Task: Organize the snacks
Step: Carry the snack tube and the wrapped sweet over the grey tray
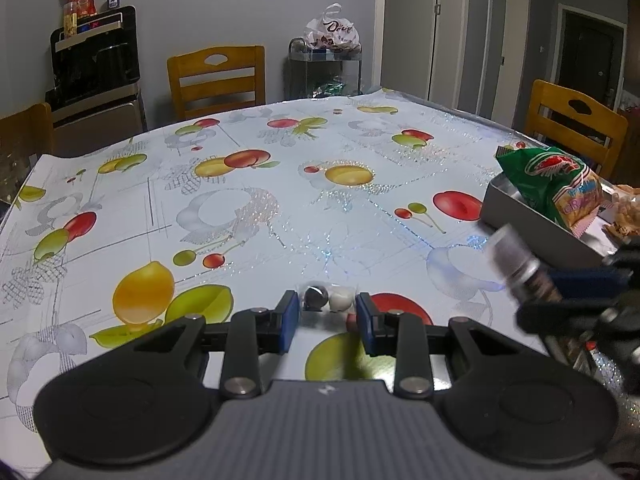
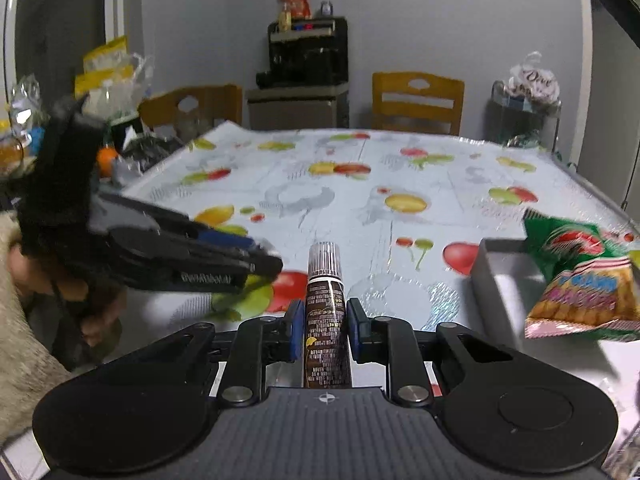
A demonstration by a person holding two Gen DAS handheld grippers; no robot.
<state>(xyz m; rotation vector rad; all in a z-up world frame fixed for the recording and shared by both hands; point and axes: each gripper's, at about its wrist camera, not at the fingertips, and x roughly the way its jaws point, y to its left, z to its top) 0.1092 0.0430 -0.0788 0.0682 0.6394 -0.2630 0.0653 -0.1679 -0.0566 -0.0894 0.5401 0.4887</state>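
My right gripper is shut on a brown snack stick pack with a clear crimped end, held above the table; it shows blurred in the left wrist view. My left gripper is open, its blue pads either side of a small clear packet of a dark and a white candy ball lying on the fruit-print tablecloth. The left gripper appears blurred in the right wrist view. A grey box at right holds a green snack bag and a cracker packet.
Wooden chairs stand around the table. A black appliance with snack bags on top stands by the back wall, and a small cart carries a plastic bag. Clutter sits beyond the table's left edge.
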